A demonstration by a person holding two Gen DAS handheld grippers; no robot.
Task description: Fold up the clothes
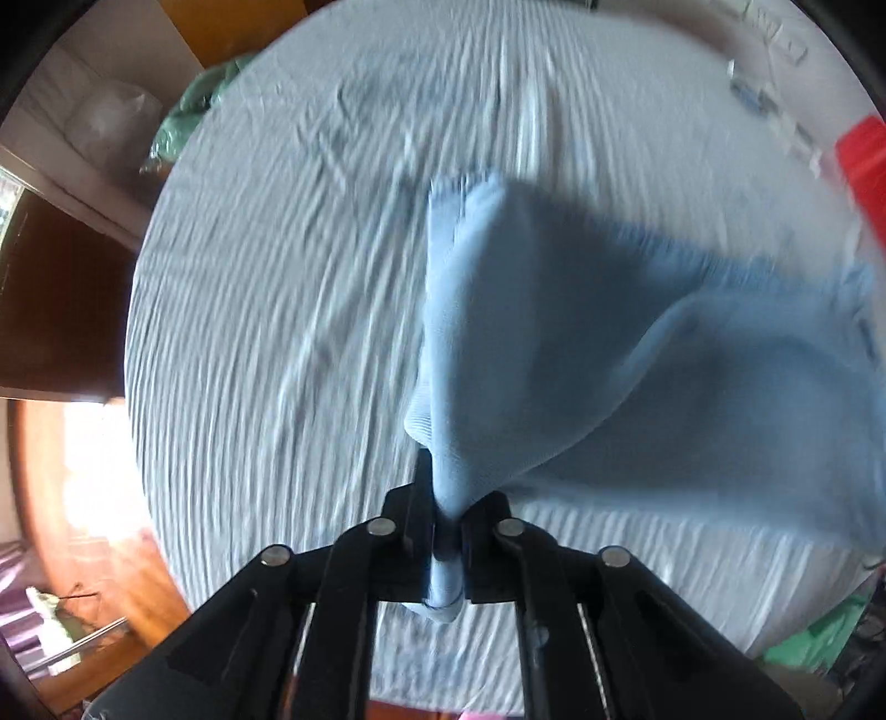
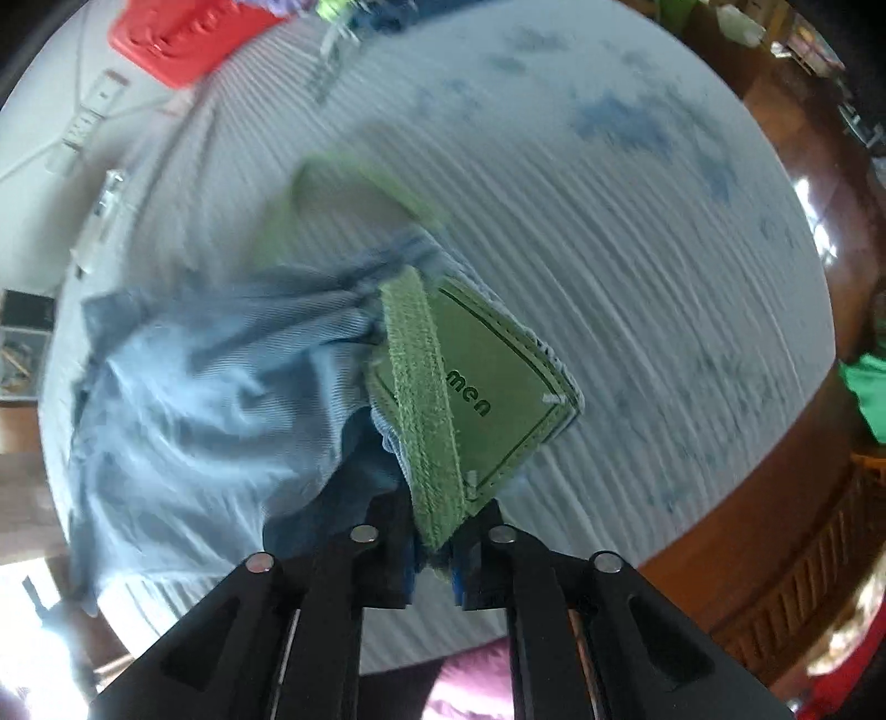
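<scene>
— Rippled pale-blue bedsheet [image 1: 277, 332] fills both views; how far does it run?

— In the left wrist view its edge curves down the left side, with wooden floor [image 1: 99, 498] beyond it and a green bundle [image 1: 188, 116] hanging at the far-left rim. In the right wrist view the sheet ends on the right at a dark wooden bed frame [image 2: 775, 554]. A red box [image 2: 177, 39] sits at the far corner there, next to some white cables.

— Where is the garment?

— The light-blue garment [image 1: 609, 343] is lifted off the sheet, stretched between the two tools. It casts a shadow on the sheet beyond it.

— And the left gripper [image 1: 446, 531]?

— Clenched on a narrow bunched corner of the garment; cloth pokes out behind the jaws and fans up and to the right.

— The right gripper [image 2: 437, 548]?

— Clamped on the waistband end, pinching a green webbing strap [image 2: 421, 399] beside a green patch [image 2: 487, 387] printed "men". The blue cloth drapes away to the left, blurred.

— Open room?

— Bare sheet lies wide to the left of the left gripper, and ahead and to the right of the right gripper up to the frame.
</scene>
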